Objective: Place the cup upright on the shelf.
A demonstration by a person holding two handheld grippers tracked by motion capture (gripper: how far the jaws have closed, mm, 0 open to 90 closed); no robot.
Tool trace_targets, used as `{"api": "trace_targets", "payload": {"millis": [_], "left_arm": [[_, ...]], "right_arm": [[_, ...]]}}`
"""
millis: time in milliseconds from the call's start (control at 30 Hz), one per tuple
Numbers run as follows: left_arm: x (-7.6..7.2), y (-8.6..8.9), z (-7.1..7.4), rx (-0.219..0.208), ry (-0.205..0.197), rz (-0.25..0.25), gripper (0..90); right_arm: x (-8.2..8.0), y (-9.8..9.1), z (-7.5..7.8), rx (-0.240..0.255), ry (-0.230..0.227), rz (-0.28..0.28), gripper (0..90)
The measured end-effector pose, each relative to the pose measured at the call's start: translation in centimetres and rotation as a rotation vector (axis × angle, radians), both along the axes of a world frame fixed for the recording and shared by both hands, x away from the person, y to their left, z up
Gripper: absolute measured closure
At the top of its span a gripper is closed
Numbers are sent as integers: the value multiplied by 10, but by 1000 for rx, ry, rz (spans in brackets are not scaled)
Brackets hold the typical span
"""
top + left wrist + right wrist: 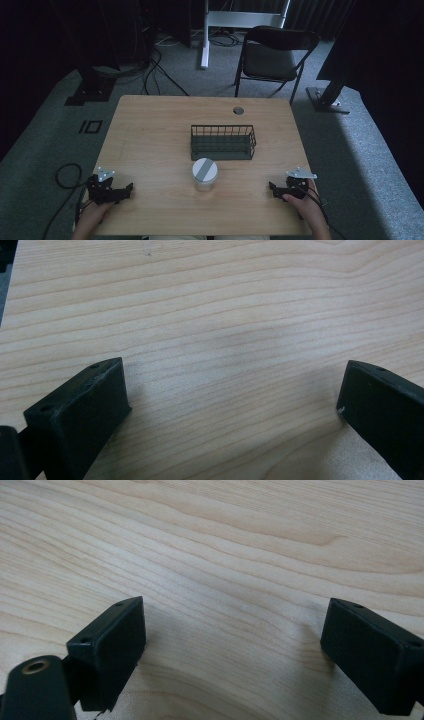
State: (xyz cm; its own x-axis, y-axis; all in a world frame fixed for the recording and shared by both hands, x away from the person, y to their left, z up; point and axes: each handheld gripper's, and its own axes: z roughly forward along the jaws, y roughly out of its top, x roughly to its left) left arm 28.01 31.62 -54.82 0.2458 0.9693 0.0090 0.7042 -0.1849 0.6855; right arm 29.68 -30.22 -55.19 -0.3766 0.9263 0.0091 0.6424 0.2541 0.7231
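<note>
The jar (204, 174) stands upright near the middle of the table (150, 125), its long axis vertical and its grey-striped lid facing up, with the stripe running slantwise — just in front of the wire basket (223, 142), apart from it. We see bare wood on both its sides, out to the left gripper (125, 191) and the right gripper (274, 189), each near the near edge and well apart from the jar. We see in both gripper views the jaws spread wide over bare wood, holding nothing.
</note>
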Motion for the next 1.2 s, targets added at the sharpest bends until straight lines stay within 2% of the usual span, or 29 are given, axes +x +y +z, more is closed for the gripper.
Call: {"api": "trace_targets", "payload": {"millis": [233, 533, 700, 933, 1200], "left_arm": [[-2, 2, 0, 2, 1, -19, 2], [-2, 2, 0, 1, 0, -18, 2], [-2, 2, 0, 1, 0, -18, 2], [-2, 2, 0, 1, 1, -18, 1], [-2, 2, 0, 1, 1, -18, 2]], "right_arm": [[0, 0, 0, -1, 0, 0, 104], [0, 0, 0, 1, 0, 1, 104], [-1, 2, 0, -1, -4, 49, 105], [-1, 3, 0, -3, -3, 49, 105], [-1, 8, 0, 19, -1, 79, 105]]}}
